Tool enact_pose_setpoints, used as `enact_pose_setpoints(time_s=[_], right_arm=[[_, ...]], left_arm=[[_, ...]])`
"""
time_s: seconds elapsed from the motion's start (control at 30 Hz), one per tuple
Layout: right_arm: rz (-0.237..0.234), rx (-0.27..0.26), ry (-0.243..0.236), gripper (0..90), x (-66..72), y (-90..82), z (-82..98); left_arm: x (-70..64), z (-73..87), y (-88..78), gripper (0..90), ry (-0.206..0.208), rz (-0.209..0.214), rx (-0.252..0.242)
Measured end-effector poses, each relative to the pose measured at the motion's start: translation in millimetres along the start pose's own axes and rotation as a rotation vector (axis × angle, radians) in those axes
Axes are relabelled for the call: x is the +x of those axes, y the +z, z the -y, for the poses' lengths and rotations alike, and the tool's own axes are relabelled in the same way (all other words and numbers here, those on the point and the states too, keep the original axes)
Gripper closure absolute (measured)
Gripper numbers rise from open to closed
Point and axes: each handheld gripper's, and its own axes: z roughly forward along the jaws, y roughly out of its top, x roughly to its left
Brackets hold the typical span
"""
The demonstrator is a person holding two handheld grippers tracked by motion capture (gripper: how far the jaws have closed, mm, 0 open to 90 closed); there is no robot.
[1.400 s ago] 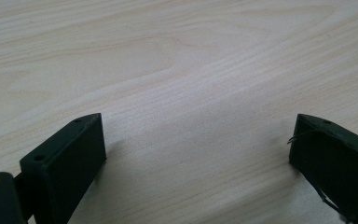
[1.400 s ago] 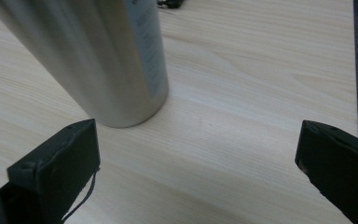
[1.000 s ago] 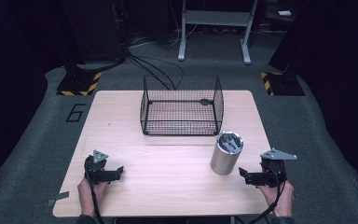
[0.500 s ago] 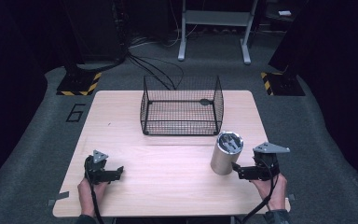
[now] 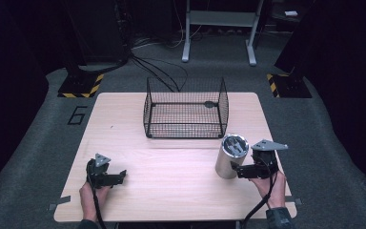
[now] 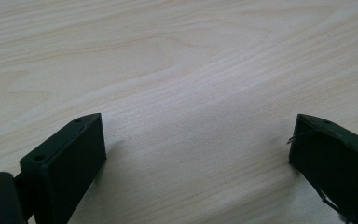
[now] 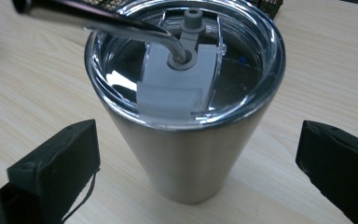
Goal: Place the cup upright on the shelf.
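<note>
The steel tumbler point(image 5: 230, 157) stands upright on the table point(image 5: 171, 191), just in front of the wire basket point(image 5: 186, 109). The right tongs point(image 5: 240, 171) gape wide beside it, lined up to clamp its wall. The left tongs point(image 5: 119, 176) rest wide apart, holding nothing.

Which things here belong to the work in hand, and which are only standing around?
In the work:
- steel tumbler with clear lid, upright on the table
- right gripper, open, its jaws on either side of the tumbler

Standing around:
- wire basket, behind the tumbler
- left gripper, open over bare wood
</note>
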Motion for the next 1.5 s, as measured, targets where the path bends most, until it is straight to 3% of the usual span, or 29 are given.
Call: enact_pose_setpoints(time_s=[0.67, 1.5], right_arm=[[-0.012, -0.028, -0.008, 0.0, 4.3, 16.6, -12.5], [-0.019, -0.103, 0.011, 0.0, 4.2, 31.2, -9.8]], left_arm=[[0.0, 0.0, 0.0, 3.5, 0.0, 0.0, 0.0], [0.0, 0.0, 0.0, 3.5, 0.0, 0.0, 0.0]])
